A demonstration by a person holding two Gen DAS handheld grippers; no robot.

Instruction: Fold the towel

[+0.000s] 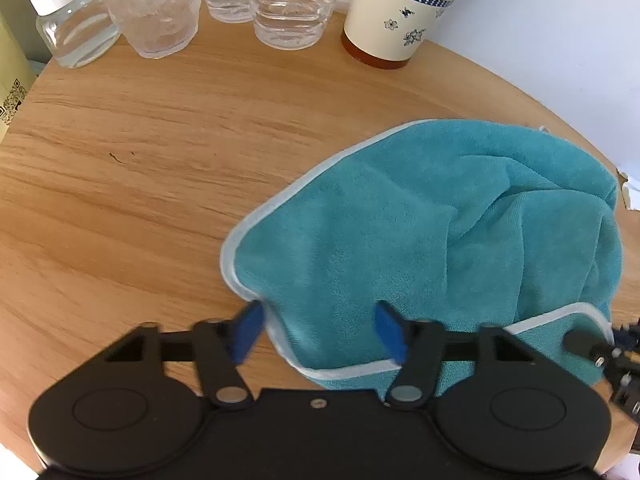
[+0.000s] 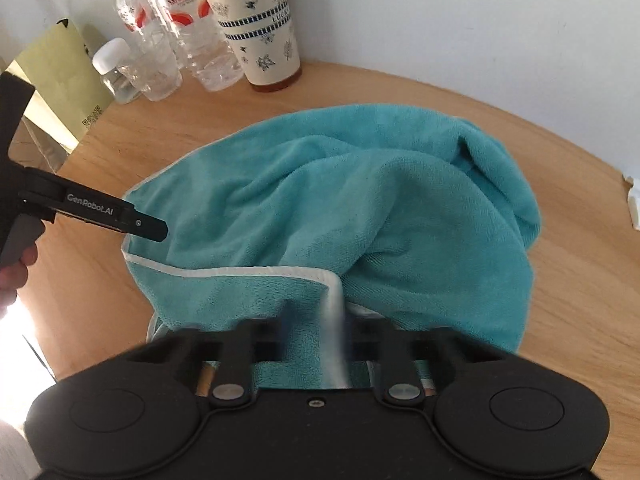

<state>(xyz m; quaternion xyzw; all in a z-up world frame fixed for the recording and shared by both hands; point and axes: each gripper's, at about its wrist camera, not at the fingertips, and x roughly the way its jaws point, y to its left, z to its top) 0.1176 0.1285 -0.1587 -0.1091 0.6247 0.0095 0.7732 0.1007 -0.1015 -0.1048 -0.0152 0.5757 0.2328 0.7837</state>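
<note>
Containers at table far edge: floral cup, contents hidden; clear bottles, glass and white-lidded jar look empty. Teal towel lies crumpled on the table. Left gripper jaws spread over its white-trimmed corner. Right gripper pinches the hem; fingertips blurred.

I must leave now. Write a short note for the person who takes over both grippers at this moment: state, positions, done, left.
Left gripper: open, its blue fingers astride the white-trimmed near-left corner of the teal towel, not yet closed on it.
Right gripper: appears shut on the towel's trimmed near edge; motion blur hides the fingertips.
Towel: bunched and rumpled on the round wooden table, not flat. Plastic bottles, a glass jar and a floral cup stand at the far edge, apart from it.
Done: no neat fold visible.
Left: close the left gripper, spread the towel, fold.
</note>
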